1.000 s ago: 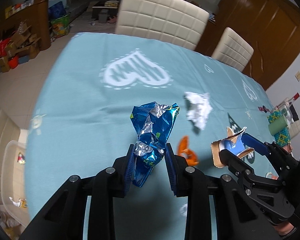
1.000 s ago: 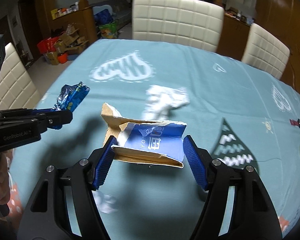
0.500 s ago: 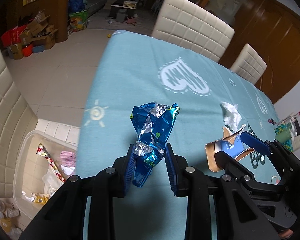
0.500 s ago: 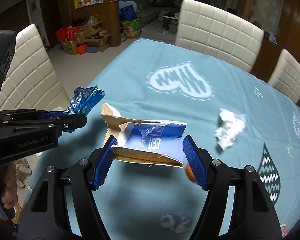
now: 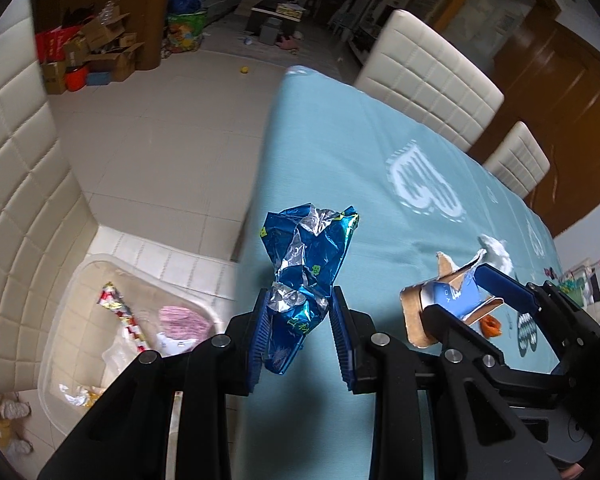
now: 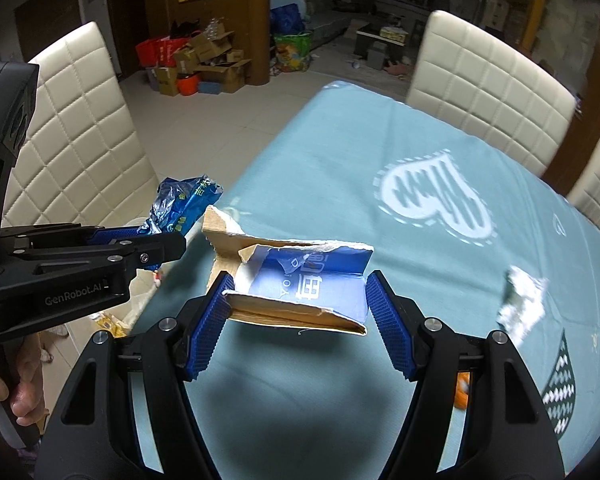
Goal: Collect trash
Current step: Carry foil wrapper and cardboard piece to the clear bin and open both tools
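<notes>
Left hand-held gripper point(image 5: 300, 328) grasps a crumpled blue foil wrapper point(image 5: 306, 264); right hand-held gripper point(image 6: 300, 316) grasps a torn blue carton point(image 6: 300, 286) above the counter point(image 6: 380, 128).

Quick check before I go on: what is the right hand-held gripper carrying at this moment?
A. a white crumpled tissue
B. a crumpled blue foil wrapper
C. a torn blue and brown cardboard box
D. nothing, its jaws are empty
C: in the right wrist view the right hand-held gripper has its pads pressed on both ends of the torn cardboard box; the blue foil wrapper sits in the left hand-held gripper.
</notes>
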### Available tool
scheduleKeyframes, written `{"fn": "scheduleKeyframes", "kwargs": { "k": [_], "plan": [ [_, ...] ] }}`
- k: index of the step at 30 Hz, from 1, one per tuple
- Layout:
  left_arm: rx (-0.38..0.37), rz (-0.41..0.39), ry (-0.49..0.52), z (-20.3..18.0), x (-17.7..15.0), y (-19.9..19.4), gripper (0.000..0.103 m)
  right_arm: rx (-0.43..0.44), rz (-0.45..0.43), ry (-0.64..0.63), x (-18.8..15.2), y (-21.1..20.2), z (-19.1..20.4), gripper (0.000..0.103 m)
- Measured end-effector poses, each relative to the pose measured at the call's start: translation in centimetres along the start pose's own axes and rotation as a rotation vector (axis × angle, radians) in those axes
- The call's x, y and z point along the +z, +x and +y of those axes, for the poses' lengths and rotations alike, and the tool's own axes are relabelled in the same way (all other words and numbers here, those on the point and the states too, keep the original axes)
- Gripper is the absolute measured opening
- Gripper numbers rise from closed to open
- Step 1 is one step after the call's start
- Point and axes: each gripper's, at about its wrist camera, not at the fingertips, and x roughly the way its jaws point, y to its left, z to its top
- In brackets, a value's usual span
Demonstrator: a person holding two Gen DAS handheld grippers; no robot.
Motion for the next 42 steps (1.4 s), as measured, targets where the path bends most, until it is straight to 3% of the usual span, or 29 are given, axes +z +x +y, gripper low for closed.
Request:
{"fn": "scheduleKeyframes", "kwargs": {
  "k": [17,31,32,35,42],
  "plan": [
    [0.117,-0.019,-0.153,10.6,-1.1,-1.7,0.029,0.130,0.041,-0.165,2.6,4.1,10.0,0.070],
    [0.122,-0.037,-0.227,13.3,-1.7,-1.5,0.030,0.155,0.069,-0.219,3.1,6.0,12.5,0.070],
    [0.130,-0.036,-0.230,13.5,-1.7,-1.5,0.032,0.156,0.071,-0.222,3.2,6.1,12.5,0.070],
    [0.135,-0.040,-0.271,14.4,-1.6,-1.5,0.060,0.162,0.078,-0.226,3.3,6.4,12.6,0.069],
    [0.161,-0.039,-0.300,15.7,-2.0,-1.7,0.064,0.173,0.089,-0.237,3.3,7.1,13.3,0.069]
  ]
}}
